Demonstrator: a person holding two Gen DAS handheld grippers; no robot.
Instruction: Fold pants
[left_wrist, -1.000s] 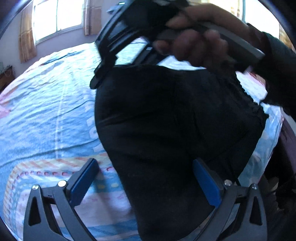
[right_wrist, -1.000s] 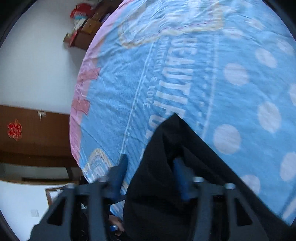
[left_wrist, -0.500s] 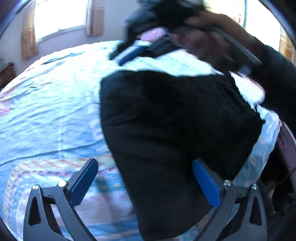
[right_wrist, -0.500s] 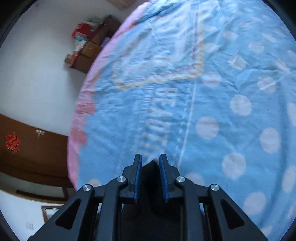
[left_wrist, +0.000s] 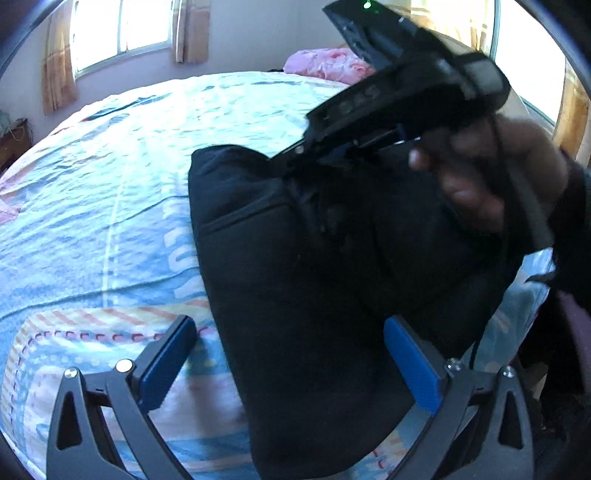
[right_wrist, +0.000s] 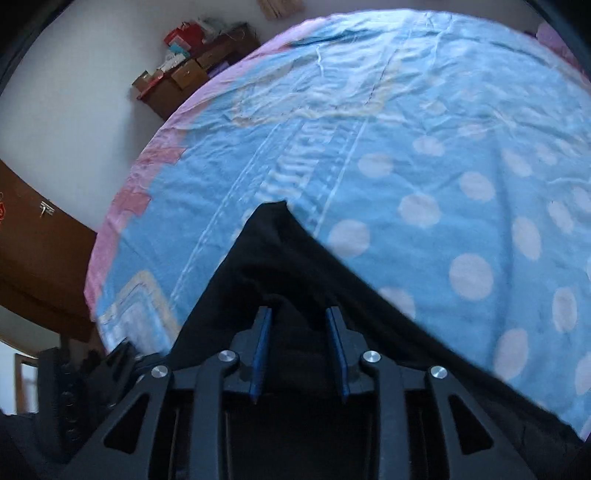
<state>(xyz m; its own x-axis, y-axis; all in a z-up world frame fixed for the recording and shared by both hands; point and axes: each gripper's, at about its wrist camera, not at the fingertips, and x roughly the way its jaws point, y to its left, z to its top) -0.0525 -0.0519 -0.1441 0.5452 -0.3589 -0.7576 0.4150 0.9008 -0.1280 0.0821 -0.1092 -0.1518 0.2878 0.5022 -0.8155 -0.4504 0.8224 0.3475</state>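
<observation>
The black pants (left_wrist: 317, 280) lie folded in a thick bundle on the blue patterned bed sheet (left_wrist: 110, 206). My left gripper (left_wrist: 291, 354) is open, its blue pads on either side of the bundle's near end, not pressing it. My right gripper (left_wrist: 332, 147) reaches in from the upper right and touches the bundle's far top edge. In the right wrist view my right gripper (right_wrist: 301, 325) has its blue pads a short way apart with black pants fabric (right_wrist: 280, 251) bunched between and ahead of them.
A pink pillow (left_wrist: 328, 62) lies at the bed's far end under windows with curtains (left_wrist: 59, 62). A wooden cabinet with boxes (right_wrist: 184, 70) stands by the white wall, and a brown door (right_wrist: 33, 258) lies left of the bed.
My right gripper shut on the pants' far edge, lifted clear of it, then came back down onto the bundle with its jaws a little wider. The left gripper stayed open.
</observation>
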